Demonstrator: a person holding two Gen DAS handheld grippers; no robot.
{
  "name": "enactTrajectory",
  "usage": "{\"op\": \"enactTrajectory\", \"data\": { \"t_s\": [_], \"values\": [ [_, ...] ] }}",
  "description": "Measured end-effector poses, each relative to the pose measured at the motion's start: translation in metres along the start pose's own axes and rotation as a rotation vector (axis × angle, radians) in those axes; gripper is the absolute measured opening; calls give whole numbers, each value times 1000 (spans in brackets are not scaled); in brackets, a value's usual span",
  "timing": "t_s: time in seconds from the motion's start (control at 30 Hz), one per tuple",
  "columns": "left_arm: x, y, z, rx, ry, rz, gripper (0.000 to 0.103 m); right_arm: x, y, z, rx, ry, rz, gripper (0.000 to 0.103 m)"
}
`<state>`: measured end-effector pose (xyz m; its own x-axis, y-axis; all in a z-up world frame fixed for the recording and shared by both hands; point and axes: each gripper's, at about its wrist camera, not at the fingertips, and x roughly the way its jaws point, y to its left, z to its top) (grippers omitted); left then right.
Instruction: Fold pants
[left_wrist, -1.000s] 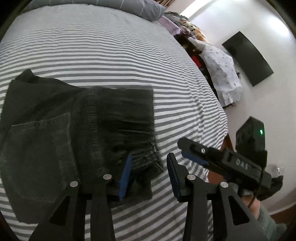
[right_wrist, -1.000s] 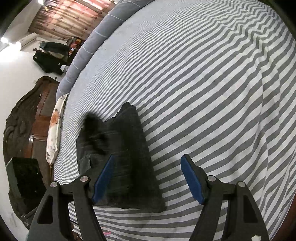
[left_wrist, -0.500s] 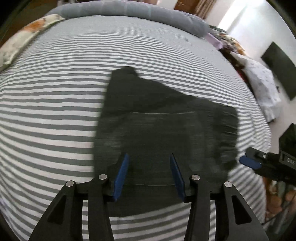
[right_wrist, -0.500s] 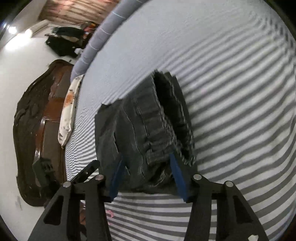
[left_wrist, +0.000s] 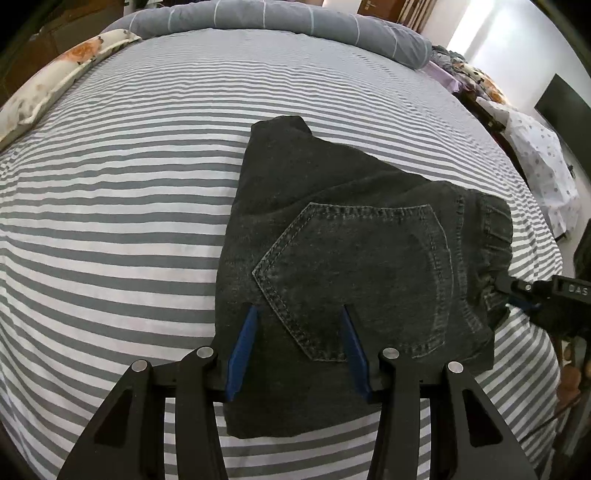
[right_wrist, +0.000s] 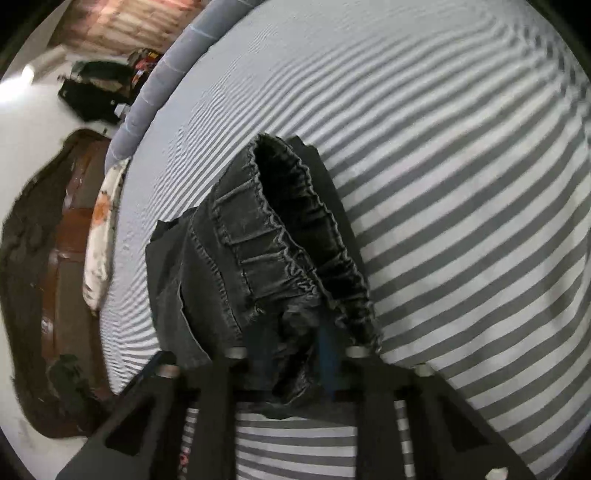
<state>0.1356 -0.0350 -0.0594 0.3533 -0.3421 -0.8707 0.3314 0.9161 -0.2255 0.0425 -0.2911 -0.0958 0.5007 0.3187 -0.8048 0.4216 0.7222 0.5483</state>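
Note:
The dark grey denim pants (left_wrist: 354, 258) lie folded into a compact bundle on the striped bed, back pocket up. My left gripper (left_wrist: 299, 314) hangs open just above the near part of the bundle, with nothing between its blue pads. My right gripper (right_wrist: 291, 354) is shut on the elastic waistband (right_wrist: 280, 258) at the bundle's right end; it shows in the left wrist view (left_wrist: 517, 291) pinching that edge.
The grey-and-white striped bed sheet (left_wrist: 110, 221) spreads all around. A floral pillow (left_wrist: 44, 92) lies at the far left, a grey bolster (left_wrist: 277, 22) along the head. A dark wooden headboard (right_wrist: 48, 258) stands left. Clothes piles (left_wrist: 535, 166) lie beyond the right edge.
My left gripper swung from the waistband corner to above the pocket side. My right gripper moved in from open over the sheet and closed on the waistband.

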Motion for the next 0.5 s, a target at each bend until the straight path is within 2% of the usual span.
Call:
{"op": "enactTrajectory", "data": {
  "t_s": [0.1,0.3,0.37,0.5],
  "values": [
    [1,-1,0,1,0,-1,48,-14,9,-5,-50,-31,-19,11],
    [-9,1,3,-5,-20,-19,48,-42,10,-17,-69,-92,-83,10],
    [-10,4,3,-11,-22,-26,48,-39,6,-21,-74,-75,-114,9],
    [2,8,3,-13,19,5,48,-17,-5,-24,-61,-25,-178,9]
  ]
}}
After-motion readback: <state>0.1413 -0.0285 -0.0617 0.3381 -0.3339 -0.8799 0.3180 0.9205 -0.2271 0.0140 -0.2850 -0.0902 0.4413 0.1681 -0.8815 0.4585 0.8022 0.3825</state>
